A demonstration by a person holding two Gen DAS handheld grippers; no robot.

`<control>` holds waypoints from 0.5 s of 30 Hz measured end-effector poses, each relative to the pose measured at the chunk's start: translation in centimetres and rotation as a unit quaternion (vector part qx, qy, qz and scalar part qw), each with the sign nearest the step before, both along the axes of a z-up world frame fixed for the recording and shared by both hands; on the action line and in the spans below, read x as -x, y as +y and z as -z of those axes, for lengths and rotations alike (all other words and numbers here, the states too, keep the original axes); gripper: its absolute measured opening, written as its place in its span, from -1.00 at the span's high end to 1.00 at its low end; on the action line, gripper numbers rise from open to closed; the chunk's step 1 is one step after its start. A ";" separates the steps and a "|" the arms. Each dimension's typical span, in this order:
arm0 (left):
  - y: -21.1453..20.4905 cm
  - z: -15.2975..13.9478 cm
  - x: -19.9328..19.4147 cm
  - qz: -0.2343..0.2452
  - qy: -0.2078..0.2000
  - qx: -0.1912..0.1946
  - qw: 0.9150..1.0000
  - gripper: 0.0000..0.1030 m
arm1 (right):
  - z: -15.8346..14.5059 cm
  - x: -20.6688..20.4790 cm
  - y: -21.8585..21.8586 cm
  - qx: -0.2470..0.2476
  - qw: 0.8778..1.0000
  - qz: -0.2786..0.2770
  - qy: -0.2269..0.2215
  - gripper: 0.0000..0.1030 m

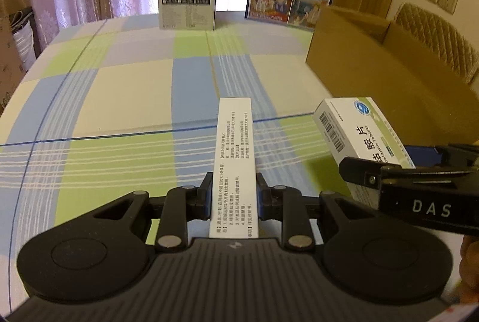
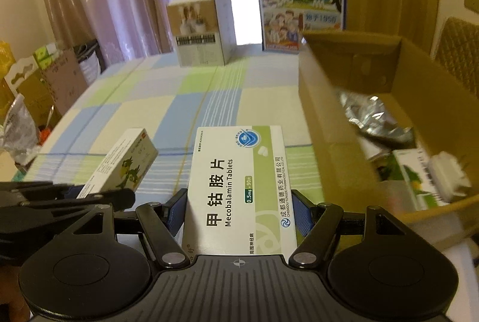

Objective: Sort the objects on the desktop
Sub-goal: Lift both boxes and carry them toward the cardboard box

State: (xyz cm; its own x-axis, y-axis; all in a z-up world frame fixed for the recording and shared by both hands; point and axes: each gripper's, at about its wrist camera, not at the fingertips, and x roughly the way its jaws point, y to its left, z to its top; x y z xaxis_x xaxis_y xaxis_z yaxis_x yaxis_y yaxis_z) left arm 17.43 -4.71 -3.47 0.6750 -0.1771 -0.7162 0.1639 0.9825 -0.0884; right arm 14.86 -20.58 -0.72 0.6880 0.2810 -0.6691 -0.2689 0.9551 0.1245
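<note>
Left gripper is clamping a narrow white medicine box, right gripper is squeezing a green-white Mecobalamin tablet box, both beside the open brown cardboard carton.

Slim white medicine box, narrow printed edge up, clamped, off checked cloth. Broad white-green Mecobalamin tablet box, face up, likewise clamped, beside open cardboard carton.

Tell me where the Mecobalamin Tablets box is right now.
The Mecobalamin Tablets box is clamped in the right tool, above the checked tablecloth, just left of the open cardboard box.
</note>
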 end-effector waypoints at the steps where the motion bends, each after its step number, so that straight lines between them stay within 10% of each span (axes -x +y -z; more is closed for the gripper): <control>1: -0.2 -0.6 0.5 -0.002 -0.004 0.000 1.000 0.58 | -0.7 0.4 -0.3 -0.003 1.000 0.000 -0.003 -0.31; 15: -3.4 -9.2 9.3 -0.005 -0.055 0.046 0.997 0.58 | -8.0 7.0 -4.1 -0.021 0.999 0.006 -0.047 -0.31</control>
